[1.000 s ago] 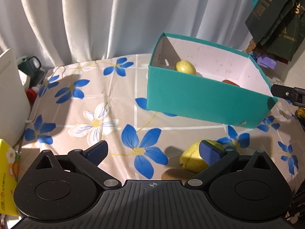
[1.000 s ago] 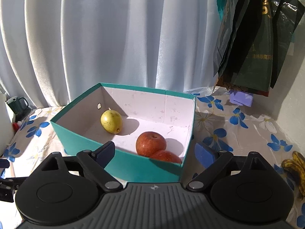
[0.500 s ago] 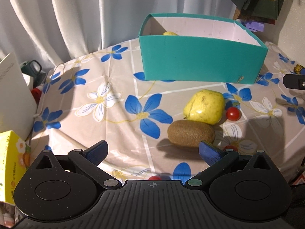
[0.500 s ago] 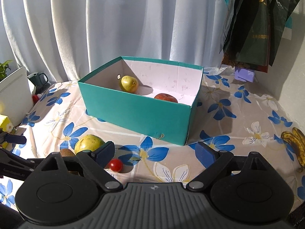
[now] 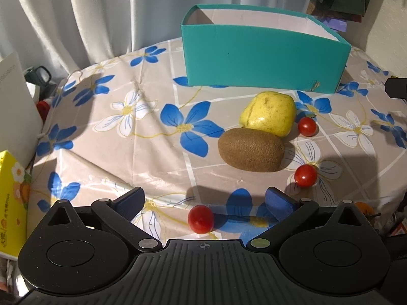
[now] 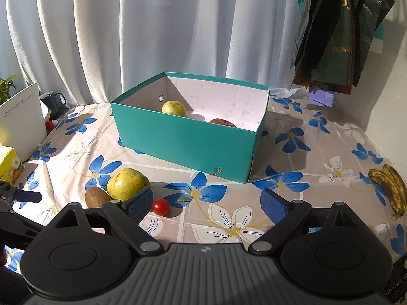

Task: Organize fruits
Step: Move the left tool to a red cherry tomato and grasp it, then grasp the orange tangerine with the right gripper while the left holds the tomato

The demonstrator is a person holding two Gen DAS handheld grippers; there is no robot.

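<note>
Both cameras now sit farther back from the teal box (image 6: 188,137) than a second ago, so the loose fruit on the tablecloth has come into sight in front of it.

At the far left stand a white device (image 6: 21,117) and a yellow carton (image 5: 11,203). On the floral tablecloth (image 5: 122,152), the left gripper (image 5: 204,203) hangs with its jaws wide and nothing gripped; a cherry tomato (image 5: 201,219) lies between its blue pads (image 5: 131,202), touching neither. Farther off, a brown kiwi (image 5: 251,150) lies touching a yellow-green pear (image 5: 268,113), with a second cherry tomato (image 5: 307,126) just right of the pear and a third (image 5: 305,175) near the kiwi's right end. The teal box stands beyond them; inside it the right wrist view shows a small yellow-green fruit (image 6: 173,108) by the far-left corner and a red fruit (image 6: 222,122) mostly hidden behind the near wall.

The right gripper (image 6: 207,204) is also spread wide and empty, over bare cloth. Spotted bananas (image 6: 390,188) lie at the right edge, and dark bags (image 6: 338,33) hang above.
</note>
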